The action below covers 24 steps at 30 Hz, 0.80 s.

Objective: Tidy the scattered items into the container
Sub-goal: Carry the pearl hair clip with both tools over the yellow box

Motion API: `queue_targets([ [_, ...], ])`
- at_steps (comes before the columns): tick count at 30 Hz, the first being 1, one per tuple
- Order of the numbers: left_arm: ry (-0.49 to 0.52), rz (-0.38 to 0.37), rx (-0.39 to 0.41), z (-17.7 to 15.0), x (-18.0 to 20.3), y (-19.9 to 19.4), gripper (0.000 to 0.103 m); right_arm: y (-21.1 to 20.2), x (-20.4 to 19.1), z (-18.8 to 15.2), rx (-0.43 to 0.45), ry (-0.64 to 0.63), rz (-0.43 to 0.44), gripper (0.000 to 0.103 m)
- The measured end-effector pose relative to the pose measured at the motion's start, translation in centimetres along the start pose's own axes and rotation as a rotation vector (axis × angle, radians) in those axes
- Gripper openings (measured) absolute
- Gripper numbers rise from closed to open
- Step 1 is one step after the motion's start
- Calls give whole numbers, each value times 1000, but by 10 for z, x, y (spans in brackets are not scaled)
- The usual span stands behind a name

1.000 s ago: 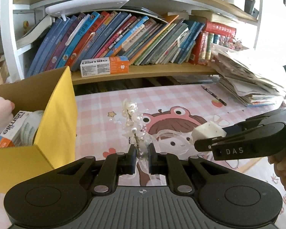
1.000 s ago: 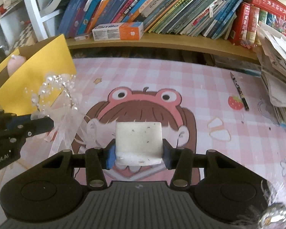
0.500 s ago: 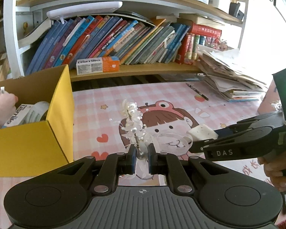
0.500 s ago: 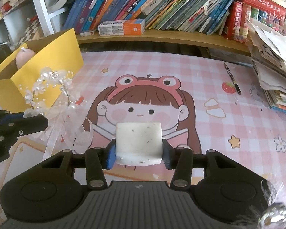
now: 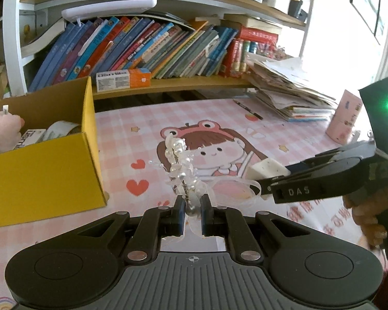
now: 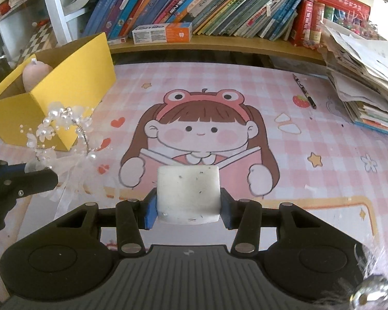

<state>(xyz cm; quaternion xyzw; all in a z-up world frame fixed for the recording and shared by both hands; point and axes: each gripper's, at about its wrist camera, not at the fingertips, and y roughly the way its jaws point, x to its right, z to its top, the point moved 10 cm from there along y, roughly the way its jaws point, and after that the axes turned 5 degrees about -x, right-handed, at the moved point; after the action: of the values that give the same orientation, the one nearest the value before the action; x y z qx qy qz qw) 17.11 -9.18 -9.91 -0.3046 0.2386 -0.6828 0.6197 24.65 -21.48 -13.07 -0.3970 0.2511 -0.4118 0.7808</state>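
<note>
Both grippers are loaded and held above the pink checked cartoon desk mat [image 6: 323,134], clear of the yellow cardboard box [image 5: 46,170].

The left gripper [image 5: 191,215] pinches the stem of one clear beaded hair ornament with ribbon [image 5: 179,160]. The box sits at its ten o'clock.

The right gripper [image 6: 187,208] clamps one white speckled foam block [image 6: 187,193] between its blue pads. From there, the box [image 6: 72,82] lies at ten o'clock, well apart.

Already in the box are three things: one pink plush toy [image 5: 1,134], one white toothpaste carton [image 5: 29,137] and one roll of tape [image 5: 60,129].

The task looks partly done, with two items in hand yet to reach the box.

On the mat I count one dark pencil [image 6: 304,91] at one o'clock of the right gripper, possibly another stray. A second toothpaste carton [image 6: 163,33] lies on the wooden shelf [image 6: 245,44].
</note>
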Motion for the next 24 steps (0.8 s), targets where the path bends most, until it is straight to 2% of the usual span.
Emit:
queue_targets([
  [11, 14, -40, -6, -22, -39, -38, 10, -14, -53, -14, 2, 27, -24, 44],
  [24, -30, -13, 36, -36, -102, -86, 10, -19, -126, -7, 21, -19, -5, 44],
])
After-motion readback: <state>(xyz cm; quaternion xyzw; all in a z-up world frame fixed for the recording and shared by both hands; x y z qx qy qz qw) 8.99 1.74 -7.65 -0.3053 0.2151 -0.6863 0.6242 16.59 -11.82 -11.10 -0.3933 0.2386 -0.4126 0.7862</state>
